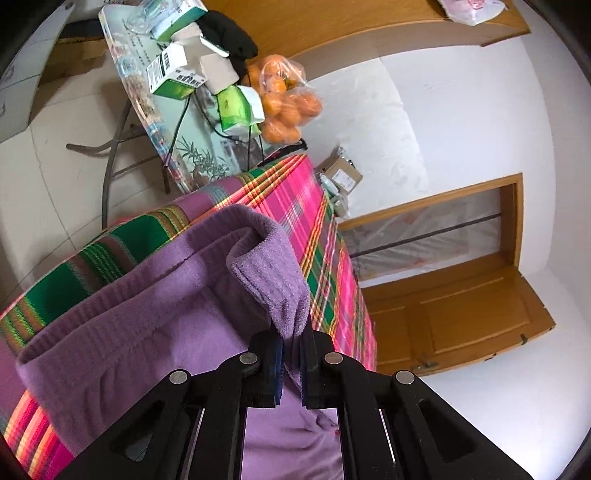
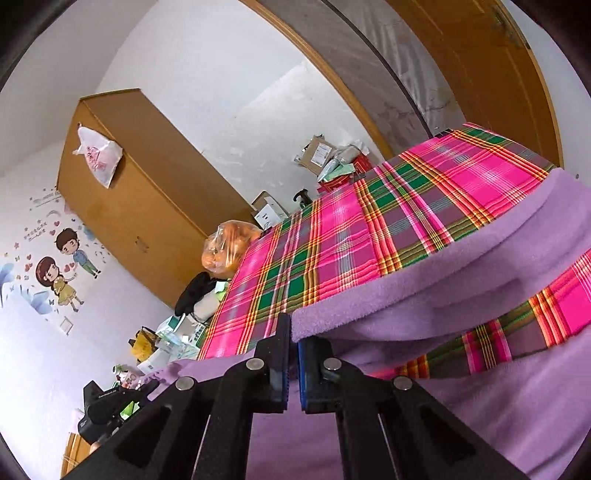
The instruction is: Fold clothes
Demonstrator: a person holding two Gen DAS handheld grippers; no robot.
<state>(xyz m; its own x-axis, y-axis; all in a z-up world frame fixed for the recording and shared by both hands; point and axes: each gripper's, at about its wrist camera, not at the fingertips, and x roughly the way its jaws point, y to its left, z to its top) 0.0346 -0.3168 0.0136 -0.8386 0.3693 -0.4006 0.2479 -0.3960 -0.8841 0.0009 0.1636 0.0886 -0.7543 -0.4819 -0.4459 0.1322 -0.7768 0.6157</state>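
Left tongs: nearly closed, a narrow gap between the black jaws, pinching a ribbed cuff-like corner of the purple fleece garment. The pinched corner rises from the cloth and bends down into the gap; blue pads line the inner faces of the jaws.

Right tongs: likewise drawn almost together, clamped on a thin edge of the purple fleece garment, which runs off to the right from the jaw tips as a lifted fold.

Purple fleece garment: spread on the plaid cloth, a pink, green and yellow check covering the bench. In the left wrist view a thick banded hem lies across the near side. In the right wrist view the lifted fold stands above the cloth, with a strip of plaid showing beneath it and more purple fabric below that.

Bag of oranges: clear plastic, at the far end of the bench just beyond the plaid cloth.

Green-and-white boxes: several, stacked beside the oranges on a printed surface, next to a black cloth item.

Wooden wardrobe: against the white wall, a pink-and-white plastic bag hanging on its front.

Cartoon wall sticker: two figures, left of the wardrobe.

Wooden door frame: beyond the bench's far side.
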